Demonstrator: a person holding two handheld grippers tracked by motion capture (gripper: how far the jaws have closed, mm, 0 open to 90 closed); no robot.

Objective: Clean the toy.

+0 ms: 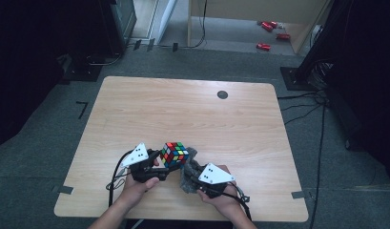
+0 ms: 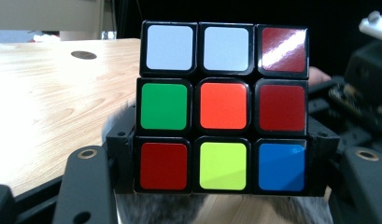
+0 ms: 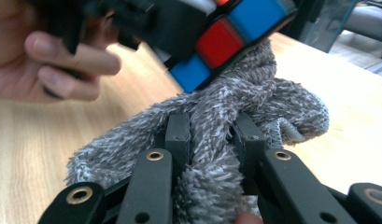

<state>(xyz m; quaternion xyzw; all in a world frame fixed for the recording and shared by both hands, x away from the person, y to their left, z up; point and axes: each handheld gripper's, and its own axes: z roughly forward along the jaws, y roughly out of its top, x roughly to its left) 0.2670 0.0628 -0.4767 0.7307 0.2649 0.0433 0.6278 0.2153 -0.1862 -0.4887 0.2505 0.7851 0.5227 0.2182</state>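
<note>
Tabletop (image 1: 135,109), pale wood, one dark round disc (image 1: 222,94) toward the far edge. Left item: left claw (image 1: 154,164), held in the person's left hand (image 1: 135,188), jaws closed tight on the lower layer of a puzzle cube (image 1: 174,153); in the left gripper view the cube (image 2: 223,106) sits square between the jaws, its face of white, red, green, orange, yellow and blue stickers turned to the camera, raised above the near middle of the tabletop. Middle item: grey fluffy cloth (image 1: 188,171), bunched, its upper fold touching the cube's underside and right side. Right item: right claw (image 1: 195,177), in the right hand (image 1: 223,200), jaws pinched on a thick wad of the cloth (image 3: 216,135), which presses up against the cube's blue and red stickers (image 3: 216,42). Step judged in hand: wiping the cube with the cloth. Handling note: keep the left grip firm and low so the layers do not twist; sweep the cloth across one face at a time with light pressure; turn the cube to present unwiped faces; avoid snagging the pile on the cube's corners.
</note>
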